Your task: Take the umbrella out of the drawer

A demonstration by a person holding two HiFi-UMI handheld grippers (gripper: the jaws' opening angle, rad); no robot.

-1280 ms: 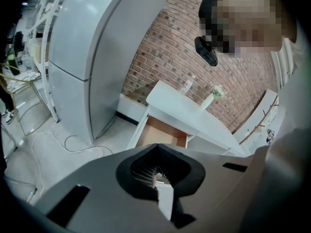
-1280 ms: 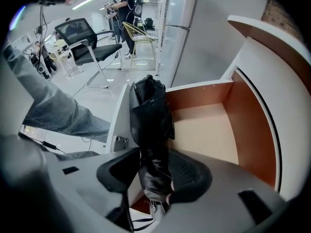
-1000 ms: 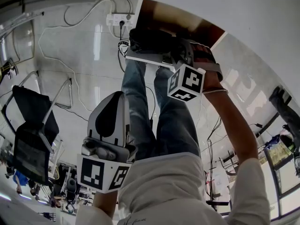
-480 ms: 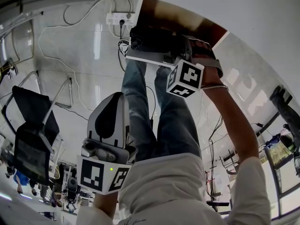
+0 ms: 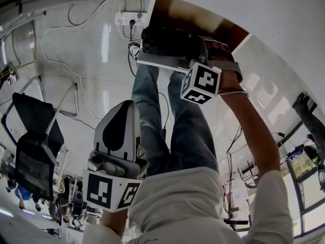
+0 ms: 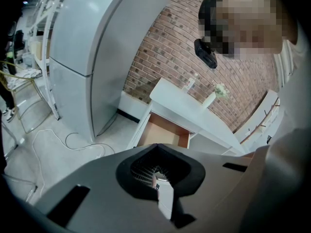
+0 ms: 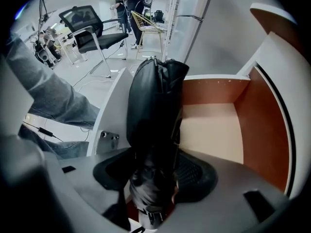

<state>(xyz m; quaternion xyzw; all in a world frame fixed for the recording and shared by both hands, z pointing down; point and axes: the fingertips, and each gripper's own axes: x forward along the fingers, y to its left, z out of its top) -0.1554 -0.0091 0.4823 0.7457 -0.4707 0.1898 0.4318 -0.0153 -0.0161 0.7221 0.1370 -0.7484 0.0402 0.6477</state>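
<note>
Pale glossy floor [image 5: 96, 65] fills the head view, with a white power strip [image 5: 129, 19] and its trailing cables at the top and a black office chair [image 5: 35, 136] at the left edge. The person's jeans [image 5: 152, 116] run down the middle of the frame. At the upper centre the right gripper [image 5: 190, 52] points steeply down into the open drawer [image 5: 157, 62], where the black folded umbrella [image 5: 162, 42] shows as a dark mass just behind the white front edge. In the right gripper view the umbrella [image 7: 155, 101] runs from the bottom centre up the middle of the frame, along the left wall of the drawer [image 7: 214, 125]. That drawer has a tan bottom and red-brown inner sides. Whether the umbrella rests on the rim or inside it cannot be told. The jaws of the right gripper [image 7: 155, 176] have just been opening and stand spread wide, with the umbrella's near end between them and the pads alongside it rather than squeezing it. The left gripper [image 5: 128, 104] hangs at the lower left of the head view, well apart from the drawer, its fingers meeting in a point with nothing between them. From the left gripper [image 6: 158, 171] view, the same drawer [image 6: 163, 132] stands open under a white console table [image 6: 194, 110], against a brick wall [image 6: 165, 52] and beside a tall grey cabinet [image 6: 82, 47].
</note>
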